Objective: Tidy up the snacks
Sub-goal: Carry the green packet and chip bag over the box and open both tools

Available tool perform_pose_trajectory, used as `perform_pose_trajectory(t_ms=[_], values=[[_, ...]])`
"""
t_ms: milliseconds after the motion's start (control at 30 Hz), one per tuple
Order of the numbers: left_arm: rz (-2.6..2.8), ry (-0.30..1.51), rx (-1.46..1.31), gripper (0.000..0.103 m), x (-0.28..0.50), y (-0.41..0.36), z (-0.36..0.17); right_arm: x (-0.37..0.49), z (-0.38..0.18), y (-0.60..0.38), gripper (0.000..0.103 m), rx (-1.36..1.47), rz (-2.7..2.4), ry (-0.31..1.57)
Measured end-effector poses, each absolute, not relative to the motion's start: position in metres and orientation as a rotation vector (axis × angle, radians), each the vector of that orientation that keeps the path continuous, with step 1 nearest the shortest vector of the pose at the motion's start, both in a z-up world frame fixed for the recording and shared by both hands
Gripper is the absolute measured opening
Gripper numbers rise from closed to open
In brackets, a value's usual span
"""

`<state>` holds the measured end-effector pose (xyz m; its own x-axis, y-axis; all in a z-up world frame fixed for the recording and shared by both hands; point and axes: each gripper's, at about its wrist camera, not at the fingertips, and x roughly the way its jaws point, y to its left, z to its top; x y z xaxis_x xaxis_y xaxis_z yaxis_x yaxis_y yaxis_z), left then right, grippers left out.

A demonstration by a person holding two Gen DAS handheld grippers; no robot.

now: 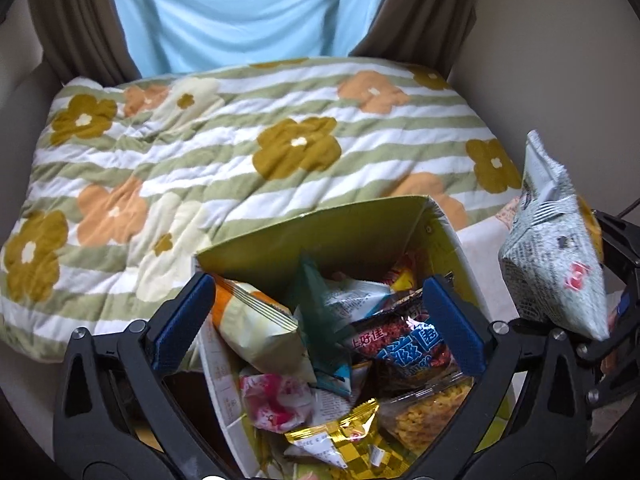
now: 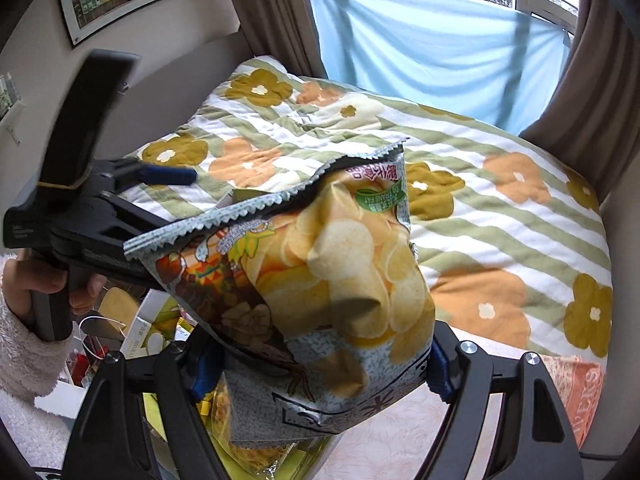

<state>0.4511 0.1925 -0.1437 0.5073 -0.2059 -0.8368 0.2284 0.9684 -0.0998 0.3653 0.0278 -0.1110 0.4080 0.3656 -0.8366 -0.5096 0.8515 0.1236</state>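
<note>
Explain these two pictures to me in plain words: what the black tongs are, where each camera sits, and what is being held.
No robot here: a person holds a hand-held gripper in each hand, each carrying a camera that looks along its two fingers. The left camera shows the left hand-held gripper open over a green box full of snack packets, pinching nothing. The right camera shows the right hand-held gripper clamped on a potato chip bag. Behind lies a flowered blanket. The person's hand appears at left in that view.
</note>
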Motion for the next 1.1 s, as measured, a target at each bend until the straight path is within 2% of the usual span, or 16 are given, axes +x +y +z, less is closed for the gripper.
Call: perform_pose_trajectory(t_ms=[500, 600, 633, 1100], values=[[-0.203, 0.973, -0.069, 0.103, 0.406, 0.231, -0.141, 0.394, -0.111, 0.063, 0.078, -0.319, 0.488, 0.962], [-0.187, 0.972, -0.064, 0.103, 0.402, 0.233, -0.140, 0.395, -0.111, 0.065, 0.097, -0.301, 0.513, 0.936], [-0.184, 0.972, -0.065, 0.103, 0.400, 0.234, -0.140, 0.394, -0.110, 0.063, 0.100, -0.283, 0.522, 0.930], [-0.226, 0.963, -0.071, 0.103, 0.382, 0.225, -0.143, 0.367, -0.101, 0.046, 0.100, -0.199, 0.468, 0.906]])
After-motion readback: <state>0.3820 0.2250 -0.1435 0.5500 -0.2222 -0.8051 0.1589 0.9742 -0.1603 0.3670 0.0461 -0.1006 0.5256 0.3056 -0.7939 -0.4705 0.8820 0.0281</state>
